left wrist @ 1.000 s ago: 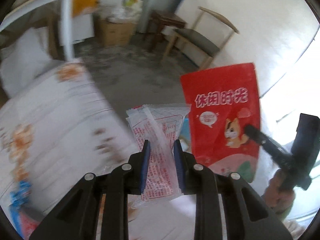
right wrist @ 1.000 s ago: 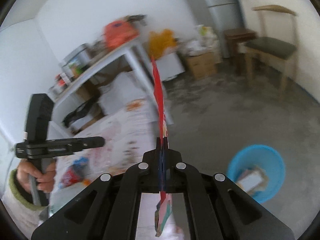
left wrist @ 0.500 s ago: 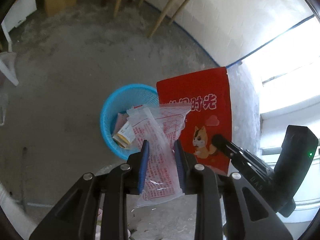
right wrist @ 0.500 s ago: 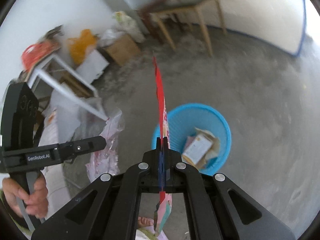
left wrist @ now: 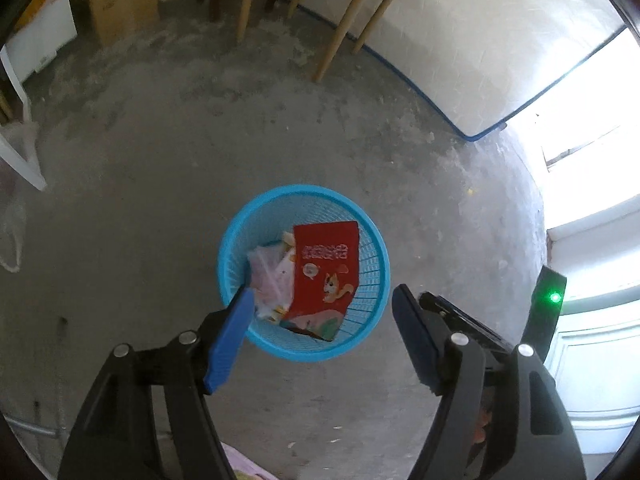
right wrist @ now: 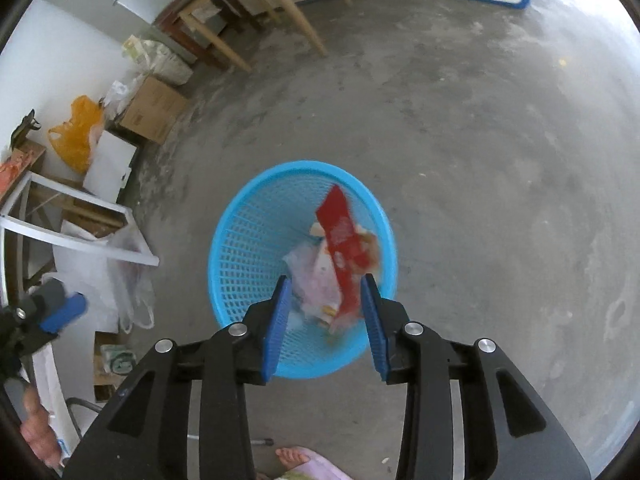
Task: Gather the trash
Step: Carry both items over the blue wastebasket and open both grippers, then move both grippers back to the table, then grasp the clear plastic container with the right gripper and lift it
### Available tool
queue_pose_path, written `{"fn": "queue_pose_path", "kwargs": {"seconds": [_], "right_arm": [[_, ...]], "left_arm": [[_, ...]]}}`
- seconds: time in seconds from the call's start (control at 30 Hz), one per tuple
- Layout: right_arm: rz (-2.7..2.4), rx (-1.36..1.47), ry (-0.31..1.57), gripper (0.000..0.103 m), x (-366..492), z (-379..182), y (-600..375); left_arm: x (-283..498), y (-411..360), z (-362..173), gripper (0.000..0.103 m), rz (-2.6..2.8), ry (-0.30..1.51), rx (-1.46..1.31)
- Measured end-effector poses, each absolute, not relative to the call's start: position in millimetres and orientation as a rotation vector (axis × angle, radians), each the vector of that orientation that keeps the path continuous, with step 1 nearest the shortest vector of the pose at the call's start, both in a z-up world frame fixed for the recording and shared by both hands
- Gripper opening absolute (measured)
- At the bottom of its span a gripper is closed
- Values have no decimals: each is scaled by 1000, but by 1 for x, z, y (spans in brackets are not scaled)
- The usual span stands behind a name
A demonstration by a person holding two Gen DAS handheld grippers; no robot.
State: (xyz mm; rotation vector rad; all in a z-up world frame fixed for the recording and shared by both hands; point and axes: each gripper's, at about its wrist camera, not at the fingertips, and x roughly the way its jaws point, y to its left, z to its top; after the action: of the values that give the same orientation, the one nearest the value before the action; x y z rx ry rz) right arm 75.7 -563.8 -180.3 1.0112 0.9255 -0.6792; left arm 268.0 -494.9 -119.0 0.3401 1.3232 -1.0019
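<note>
A blue mesh trash basket (left wrist: 362, 236) stands on the concrete floor, also in the right wrist view (right wrist: 240, 248). Inside it lie a red snack bag (left wrist: 324, 276) with a cartoon squirrel and a clear printed wrapper (left wrist: 266, 276), on top of older trash. In the right wrist view the red bag (right wrist: 344, 240) is blurred, beside the wrapper (right wrist: 316, 280). My left gripper (left wrist: 322, 312) is open and empty above the basket. My right gripper (right wrist: 326, 300) is open and empty above the basket too. The right gripper shows at the right of the left wrist view.
A wooden chair (left wrist: 340, 12) and a cardboard box (left wrist: 120, 4) stand by the far wall. A white table frame (right wrist: 72, 224) with plastic bags (right wrist: 128, 284) stands left of the basket. A bare foot (right wrist: 292, 458) is near the bottom edge.
Both grippers have opened over the basket. The red bag and the clear wrapper have left the grippers and dropped into the basket.
</note>
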Motion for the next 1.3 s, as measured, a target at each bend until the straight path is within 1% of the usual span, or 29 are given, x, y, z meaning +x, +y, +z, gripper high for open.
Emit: {"fn": "queue_pose_path", "kwargs": {"seconds": [0.07, 0.23, 0.27, 0.3, 0.33, 0.4, 0.43, 0.5, 0.63, 0.77, 0.8, 0.87, 0.97, 1.1, 1.2, 1.3], "right_arm": [[-675, 1001, 907, 39, 65, -166, -555], [-613, 959, 841, 56, 42, -122, -527], [-592, 956, 833, 58, 39, -116, -522], [-557, 953, 820, 63, 35, -103, -511], [-526, 951, 811, 65, 34, -94, -502], [-450, 952, 793, 69, 26, -72, -481], [-413, 956, 785, 73, 24, -63, -470], [-313, 952, 781, 76, 27, -45, -445], [-127, 941, 808, 79, 45, -20, -390], [90, 966, 861, 84, 76, -10, -329], [144, 955, 887, 88, 86, -7, -308], [213, 937, 945, 89, 105, -4, -275], [292, 933, 1047, 91, 138, -3, -229], [339, 977, 1170, 94, 179, -2, -186], [320, 1046, 1271, 95, 207, -7, -162], [248, 1109, 1339, 95, 226, -18, -149]], "left_arm": [[267, -479, -102, 69, -1006, 1315, 340], [259, -417, -34, 69, -1056, 1258, 335], [256, -395, -14, 70, -1059, 1228, 334], [253, -374, 2, 72, -1060, 1201, 329], [250, -351, 20, 75, -1054, 1171, 321], [240, -292, 56, 77, -1011, 1103, 314], [237, -274, 66, 78, -993, 1083, 309], [228, -215, 89, 80, -921, 1033, 273], [201, -93, 114, 80, -770, 942, 158], [168, -2, 115, 80, -666, 860, 54], [159, 19, 112, 80, -640, 839, 29], [138, 58, 100, 80, -583, 792, -42], [119, 97, 79, 80, -550, 771, -130], [112, 126, 58, 80, -542, 746, -208], [119, 130, 49, 80, -616, 731, -254], [137, 117, 36, 80, -677, 784, -264]]}}
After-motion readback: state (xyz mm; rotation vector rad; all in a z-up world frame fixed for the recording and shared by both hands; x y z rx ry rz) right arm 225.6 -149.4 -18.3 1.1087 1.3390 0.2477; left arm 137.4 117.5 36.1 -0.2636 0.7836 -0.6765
